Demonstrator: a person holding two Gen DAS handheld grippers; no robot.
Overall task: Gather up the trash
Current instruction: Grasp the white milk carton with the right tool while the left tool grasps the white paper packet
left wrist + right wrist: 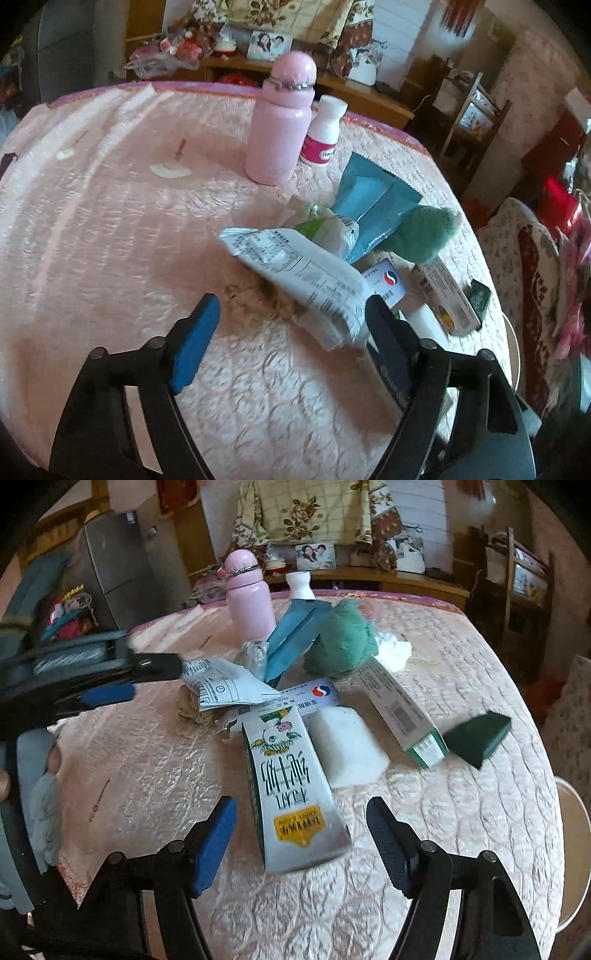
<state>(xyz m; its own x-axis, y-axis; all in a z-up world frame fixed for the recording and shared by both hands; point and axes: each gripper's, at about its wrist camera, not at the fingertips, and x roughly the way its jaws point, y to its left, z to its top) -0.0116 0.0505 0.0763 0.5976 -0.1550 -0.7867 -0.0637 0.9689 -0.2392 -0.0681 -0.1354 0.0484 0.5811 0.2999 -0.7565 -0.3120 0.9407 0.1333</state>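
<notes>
A pile of trash lies on the pink quilted table point(110, 221). My left gripper point(291, 306) is open around the near end of a crumpled white printed wrapper point(306, 280), above a brownish crumpled wad point(266, 299). The wrapper point(221, 686) and the left gripper point(122, 686) also show in the right wrist view. My right gripper point(301, 812) is open, straddling a white milk carton point(291, 790) lying flat. Around them lie a blue foil pouch point(295, 635), a green cloth point(343, 642), a white block point(343, 749), a long box point(402, 712) and a dark green wedge point(476, 738).
A pink flask point(280, 122) and a white pill bottle point(323, 129) stand at the table's far side. A blue-and-white card box point(314, 698) lies under the carton. A wooden shelf with photos point(369, 572) and a grey fridge point(114, 561) stand behind. The table edge curves at right.
</notes>
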